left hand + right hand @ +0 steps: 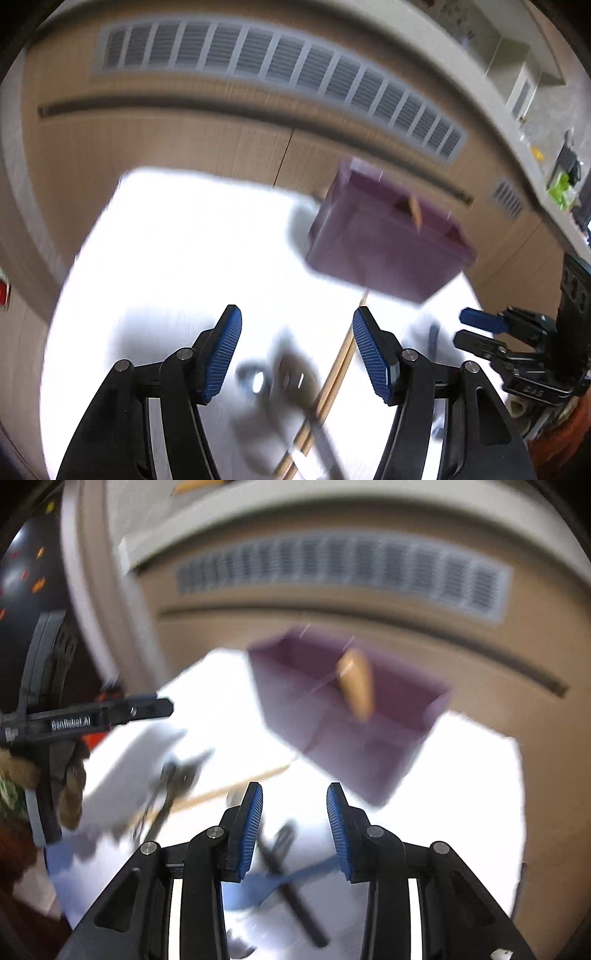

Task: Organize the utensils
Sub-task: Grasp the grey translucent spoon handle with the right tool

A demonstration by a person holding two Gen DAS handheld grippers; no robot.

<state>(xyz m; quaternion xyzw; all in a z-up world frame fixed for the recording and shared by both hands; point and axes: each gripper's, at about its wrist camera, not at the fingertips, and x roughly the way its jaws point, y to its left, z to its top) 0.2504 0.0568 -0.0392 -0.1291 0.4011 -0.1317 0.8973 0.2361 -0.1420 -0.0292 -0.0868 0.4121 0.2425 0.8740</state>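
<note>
- On the white table (177,240), both grippers hang over a blurry pile of utensils.
- At the left, the left gripper (297,349) has its blue fingers (223,354) wide apart, and nothing is between them.
- Under it lie dark metal utensils (284,384), too blurry to tell what each one is.
- Two thin wooden chopsticks (332,380) lie just beside them, running up toward the box.
- The purple box (384,243) stands at the far right part of the table, near the wooden cabinet (207,147). A wooden handle (415,214) pokes up out of it.
- At the right, the right gripper (294,830) has its fingers (247,834) apart too, with nothing held.
- Below it lie a dark utensil (291,886) and a blue one (258,886), crossing each other.
- In the right view the box (343,716) is just ahead, and the wooden handle (356,683) stands in it.
- The left gripper (162,707) shows at the left edge there, over more dark utensils (173,779).
</note>
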